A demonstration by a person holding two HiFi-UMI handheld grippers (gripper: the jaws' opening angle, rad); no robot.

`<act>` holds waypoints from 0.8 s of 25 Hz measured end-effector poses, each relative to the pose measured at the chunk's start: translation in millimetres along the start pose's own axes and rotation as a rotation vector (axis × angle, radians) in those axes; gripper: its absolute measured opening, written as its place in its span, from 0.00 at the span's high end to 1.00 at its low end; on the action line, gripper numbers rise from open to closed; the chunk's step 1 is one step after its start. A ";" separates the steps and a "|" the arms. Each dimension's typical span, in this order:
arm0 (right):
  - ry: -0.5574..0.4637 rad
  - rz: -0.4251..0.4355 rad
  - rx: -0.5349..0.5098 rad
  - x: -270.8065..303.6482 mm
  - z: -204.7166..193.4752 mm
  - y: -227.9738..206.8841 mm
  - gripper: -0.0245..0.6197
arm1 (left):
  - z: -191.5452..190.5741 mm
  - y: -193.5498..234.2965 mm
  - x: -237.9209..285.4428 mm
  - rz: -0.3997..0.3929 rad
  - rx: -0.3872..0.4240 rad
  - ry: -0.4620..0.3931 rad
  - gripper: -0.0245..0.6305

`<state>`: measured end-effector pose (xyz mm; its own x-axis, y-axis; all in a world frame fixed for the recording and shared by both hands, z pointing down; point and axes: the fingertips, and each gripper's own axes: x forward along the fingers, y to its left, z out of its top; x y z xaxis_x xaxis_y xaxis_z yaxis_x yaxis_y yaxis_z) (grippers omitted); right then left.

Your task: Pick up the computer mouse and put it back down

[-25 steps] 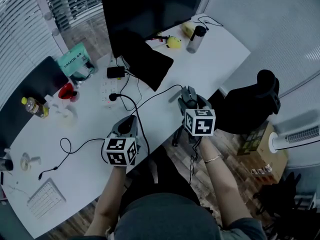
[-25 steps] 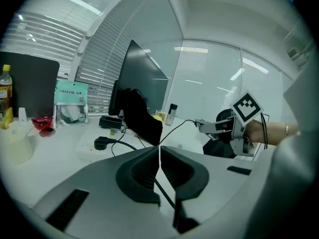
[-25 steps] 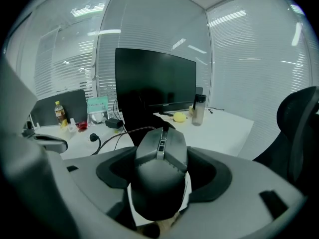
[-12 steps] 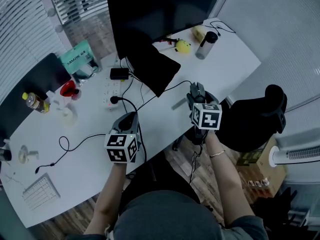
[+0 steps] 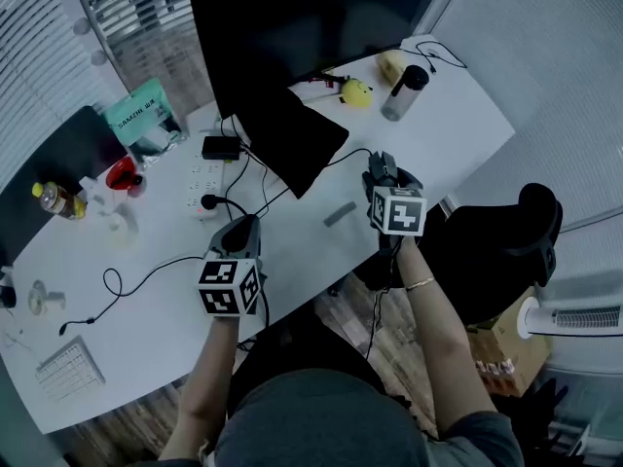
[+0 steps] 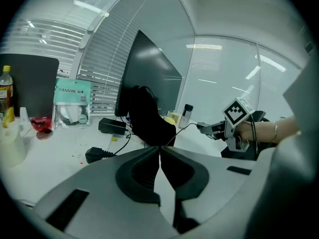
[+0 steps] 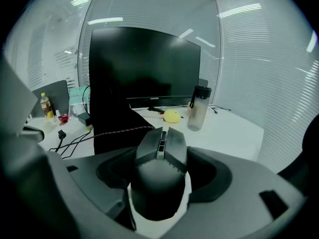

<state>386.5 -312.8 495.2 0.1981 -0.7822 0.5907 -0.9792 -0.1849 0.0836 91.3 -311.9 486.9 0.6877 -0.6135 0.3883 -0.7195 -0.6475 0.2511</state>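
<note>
Right gripper (image 7: 160, 152) clamped on the black computer mouse (image 7: 158, 183), at the desk's (image 5: 304, 253) near edge toward its right end. Mouse cable (image 7: 119, 131) trails left. Left gripper (image 6: 160, 150) jaws together, empty, mid near edge. Monitor (image 5: 292, 17) at far edge.

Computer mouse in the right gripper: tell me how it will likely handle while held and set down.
The computer mouse looks like a rigid shell, so it probably won't flex in the right gripper. Its smooth, tapered sides might slip between the fingers. The braided cable trailing to the desk could tug it sideways when set down.
</note>
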 end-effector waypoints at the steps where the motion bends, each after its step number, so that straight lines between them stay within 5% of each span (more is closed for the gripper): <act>1: 0.007 -0.001 -0.008 4.2 0.3 -1.5 0.49 | 0.3 0.4 2.2 0.006 -0.003 0.002 0.92; 20: 0.098 0.142 -0.082 103.3 -43.2 -13.1 0.49 | -2.8 2.5 29.4 0.104 -0.050 0.020 0.92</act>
<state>417.9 -365.5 589.8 0.0569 -0.7348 0.6759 -0.9981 -0.0251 0.0567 109.4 -330.3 501.4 0.6076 -0.6666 0.4319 -0.7909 -0.5576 0.2521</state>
